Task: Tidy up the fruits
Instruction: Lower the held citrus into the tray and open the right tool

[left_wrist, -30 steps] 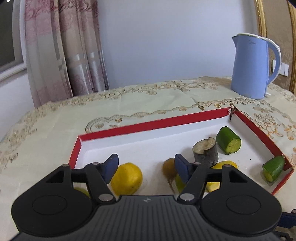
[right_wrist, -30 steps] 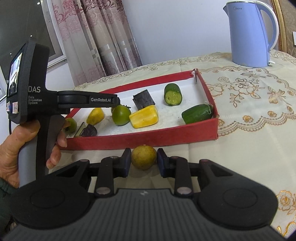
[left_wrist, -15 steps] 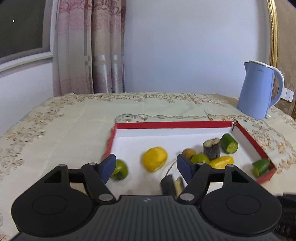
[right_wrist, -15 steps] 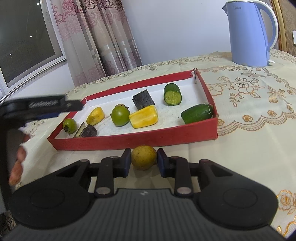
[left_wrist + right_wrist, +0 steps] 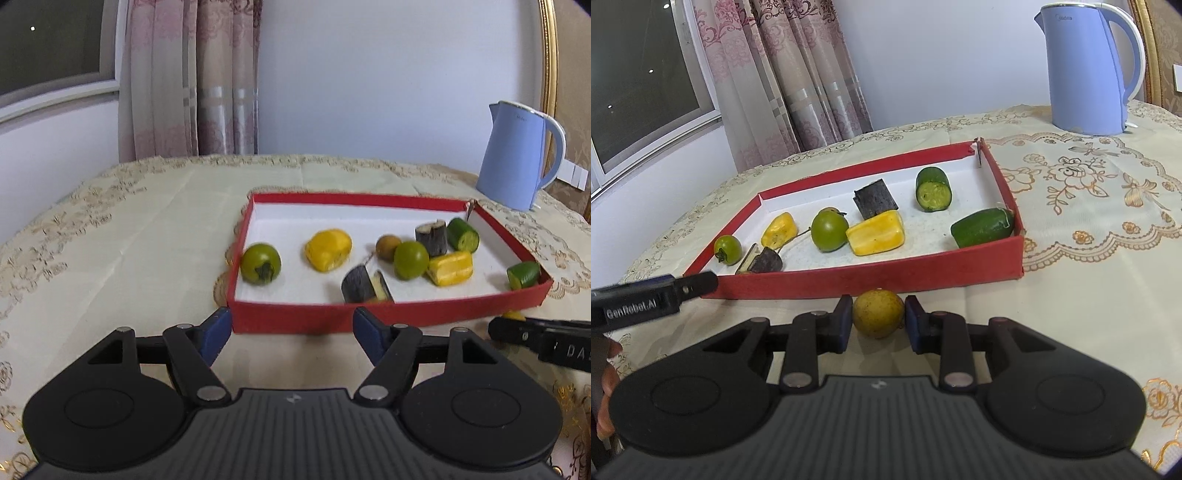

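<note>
A red tray (image 5: pixel 369 316) (image 5: pixel 871 280) with a white floor holds several fruit pieces: a small green fruit (image 5: pixel 260 263) (image 5: pixel 727 249), yellow pieces (image 5: pixel 328 249) (image 5: pixel 875 237), green cucumber pieces (image 5: pixel 462 235) (image 5: pixel 933 189) and dark pieces (image 5: pixel 364 286) (image 5: pixel 874 198). My right gripper (image 5: pixel 878 320) is just in front of the tray's near wall. Its pads sit on both sides of a round yellow-brown fruit (image 5: pixel 878 313) on the tablecloth. My left gripper (image 5: pixel 291 334) is open and empty, just in front of the tray's near left corner.
A blue electric kettle (image 5: pixel 517 155) (image 5: pixel 1086 66) stands behind the tray to the right. The table has a cream embroidered cloth (image 5: pixel 110 236). Curtains and a window are behind on the left. The left gripper's body (image 5: pixel 646 299) reaches in at the left of the right wrist view.
My left gripper has pulled back out of the tray, from over the fruit to in front of the near wall. My right gripper and its fruit have not moved.
</note>
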A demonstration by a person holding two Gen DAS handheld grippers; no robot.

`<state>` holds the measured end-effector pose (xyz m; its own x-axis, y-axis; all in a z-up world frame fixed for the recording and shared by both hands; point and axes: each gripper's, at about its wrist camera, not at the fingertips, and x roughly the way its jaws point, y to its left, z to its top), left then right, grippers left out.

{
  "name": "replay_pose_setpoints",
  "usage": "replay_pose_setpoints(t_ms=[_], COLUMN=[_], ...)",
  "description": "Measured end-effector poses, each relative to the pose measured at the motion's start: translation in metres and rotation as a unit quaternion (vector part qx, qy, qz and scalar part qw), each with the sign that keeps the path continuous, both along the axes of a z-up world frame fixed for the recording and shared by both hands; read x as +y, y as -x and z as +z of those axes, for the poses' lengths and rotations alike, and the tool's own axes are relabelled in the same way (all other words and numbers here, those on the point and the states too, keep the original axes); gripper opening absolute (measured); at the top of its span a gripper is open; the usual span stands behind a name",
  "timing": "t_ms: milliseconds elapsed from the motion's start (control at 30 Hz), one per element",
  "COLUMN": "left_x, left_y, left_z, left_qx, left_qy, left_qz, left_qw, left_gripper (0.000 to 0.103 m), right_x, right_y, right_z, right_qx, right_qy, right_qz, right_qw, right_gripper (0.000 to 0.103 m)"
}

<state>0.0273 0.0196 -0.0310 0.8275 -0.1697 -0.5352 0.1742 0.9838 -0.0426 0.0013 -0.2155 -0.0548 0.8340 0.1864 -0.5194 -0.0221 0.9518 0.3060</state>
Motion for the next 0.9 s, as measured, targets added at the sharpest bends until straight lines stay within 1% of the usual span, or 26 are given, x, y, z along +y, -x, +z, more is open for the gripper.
replay_pose_setpoints(t_ms=[67,167,267,400,567,633,767,900], left_x=[-0.001,-0.004,-0.004,-0.001,0.0,-0.001,-0.001,-0.001], left_y=[0.001,0.004,0.005,0.002,0.002,0.002,0.001,0.001], left_z=[-0.003,-0.006,-0.008,-0.011,-0.013,-0.013,-0.014,-0.014], left_qx=[0.005,0.006,0.006,0.018,0.017,0.019,0.021,0.022], left_qy=[0.006,0.005,0.006,0.018,0.022,0.02,0.022,0.024], left_qz=[-0.008,-0.019,-0.02,-0.019,-0.021,-0.024,-0.028,-0.03], left_qw=[0.9999,0.9998,0.9998,0.9995,0.9994,0.9993,0.9991,0.999], left_gripper=[0.072,0.072,0.072,0.072,0.072,0.072,0.072,0.072], right_x=[0.0,0.0,0.001,0.003,0.006,0.008,0.01,0.004], right_y=[0.0,0.002,0.002,0.003,0.005,0.006,0.012,0.013], right_z=[0.0,0.002,0.002,0.003,0.005,0.007,0.014,0.027], right_qx=[-0.001,-0.004,-0.004,-0.007,-0.013,-0.018,-0.032,-0.048], right_qy=[0.001,0.004,0.008,0.016,0.029,0.037,0.072,0.09], right_qz=[-0.001,-0.004,-0.005,-0.007,-0.006,-0.006,-0.009,-0.02], right_qw=[1.0,1.0,1.0,1.0,0.999,0.999,0.997,0.995], right_gripper=[0.029,0.029,0.029,0.029,0.029,0.029,0.029,0.029])
